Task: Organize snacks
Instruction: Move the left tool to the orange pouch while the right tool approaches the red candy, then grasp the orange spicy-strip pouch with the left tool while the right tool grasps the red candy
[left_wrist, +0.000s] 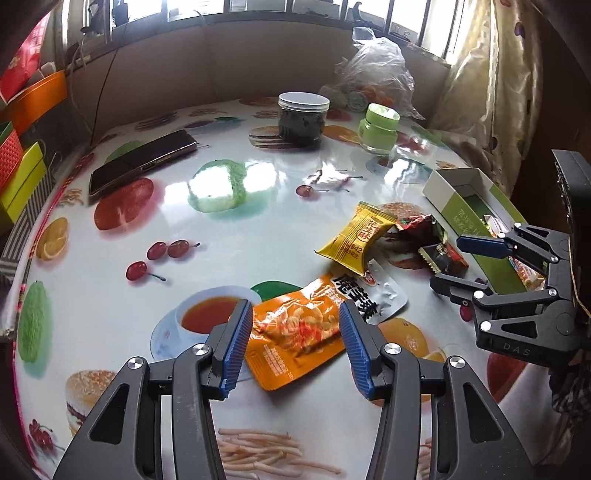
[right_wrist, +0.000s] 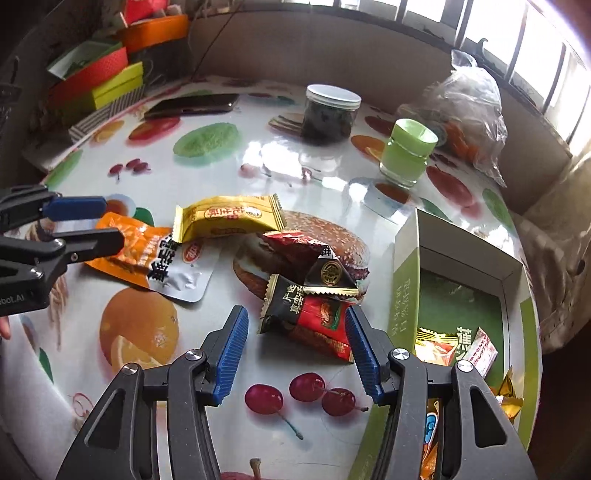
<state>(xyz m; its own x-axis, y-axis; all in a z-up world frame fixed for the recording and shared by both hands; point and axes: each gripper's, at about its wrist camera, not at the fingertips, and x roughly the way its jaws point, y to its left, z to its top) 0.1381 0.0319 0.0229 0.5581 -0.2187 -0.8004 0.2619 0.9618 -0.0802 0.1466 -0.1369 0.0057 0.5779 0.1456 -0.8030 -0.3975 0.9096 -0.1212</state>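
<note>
An orange snack packet (left_wrist: 295, 332) with a white end lies flat on the fruit-print table (left_wrist: 229, 236). My left gripper (left_wrist: 295, 343) stands open astride it, a blue pad on either side, and the packet is wider than the gap. A yellow packet (left_wrist: 354, 240) leans just beyond. In the right wrist view my right gripper (right_wrist: 293, 347) is open over a red and black packet (right_wrist: 314, 314); its right pad is close against the packet and its left pad is apart. More dark wrapped snacks (right_wrist: 295, 243) are piled behind. The left gripper (right_wrist: 110, 225) reaches in from the left over the orange packet (right_wrist: 129, 243).
An open green and white box (right_wrist: 406, 280) at the table's right edge holds several small packets (right_wrist: 443, 347). Farther back stand a dark jar (left_wrist: 303, 118), a green jar (left_wrist: 378, 129), a phone (left_wrist: 144, 162) and a plastic bag (left_wrist: 376, 74). Coloured boxes (right_wrist: 103, 81) are stacked at the far left.
</note>
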